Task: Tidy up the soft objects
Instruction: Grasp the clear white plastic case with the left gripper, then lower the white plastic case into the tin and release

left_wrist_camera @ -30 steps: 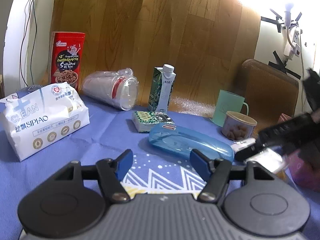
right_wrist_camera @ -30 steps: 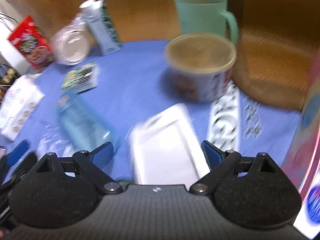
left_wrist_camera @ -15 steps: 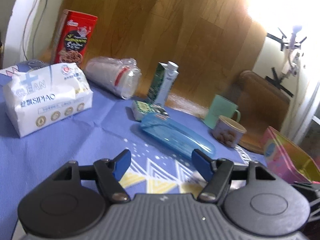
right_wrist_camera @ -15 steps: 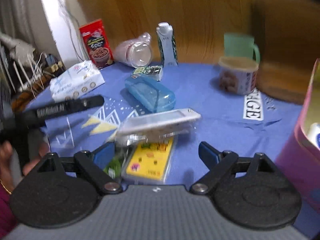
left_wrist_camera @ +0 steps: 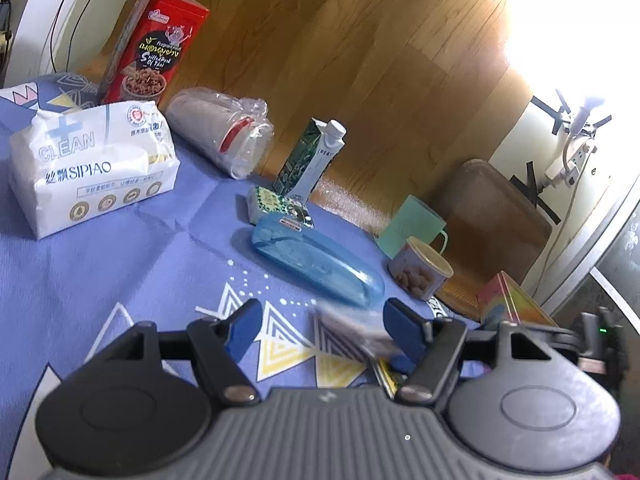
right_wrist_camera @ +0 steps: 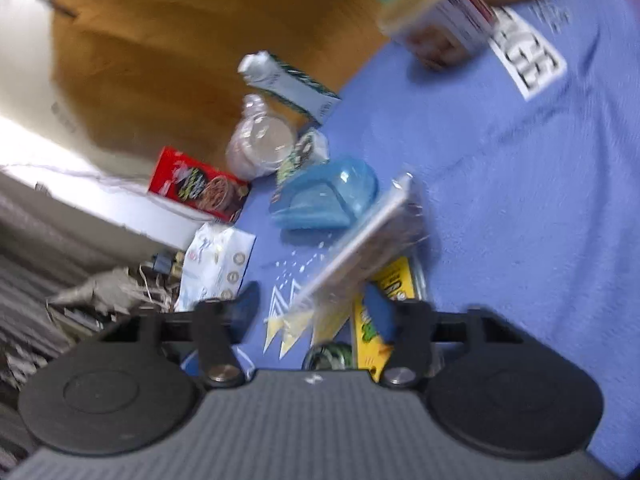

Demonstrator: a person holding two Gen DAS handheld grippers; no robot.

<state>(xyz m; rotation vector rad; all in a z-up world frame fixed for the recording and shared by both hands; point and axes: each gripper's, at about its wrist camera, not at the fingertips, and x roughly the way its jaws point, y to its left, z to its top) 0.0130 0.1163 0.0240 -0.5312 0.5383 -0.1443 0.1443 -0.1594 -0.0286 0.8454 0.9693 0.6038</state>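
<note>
Worktop [left_wrist_camera: 120,264]: covered by a blue cloth with white and yellow triangles.

Upper left of the left view: red snack box [left_wrist_camera: 154,46], upright. Below it, white tissue pack [left_wrist_camera: 94,162], soft, printed "CLEAN". Right of the box, a sleeve of plastic cups [left_wrist_camera: 222,134] on its side. Centre: milk carton [left_wrist_camera: 314,160], upright; small green packet [left_wrist_camera: 278,206] just in front of it; blue plastic case [left_wrist_camera: 316,260] touching that packet. Right of centre: green mug [left_wrist_camera: 414,226] with a nut tub [left_wrist_camera: 420,276] just before it. Lower right: pink box [left_wrist_camera: 510,300].

Left tongs [left_wrist_camera: 320,330]: low centre, half open, nothing pressed between the pads.

Right tongs [right_wrist_camera: 310,306]: jaws closing on a clear-wrapped flat packet [right_wrist_camera: 368,240], which runs tilted between the fingers, blurred; a yellow printed part [right_wrist_camera: 380,312] shows beneath. Whether the pads press on it cannot be told. The same packet appears blurred at lower centre of the left view, beside the left tongs' right finger [left_wrist_camera: 404,332].
</note>
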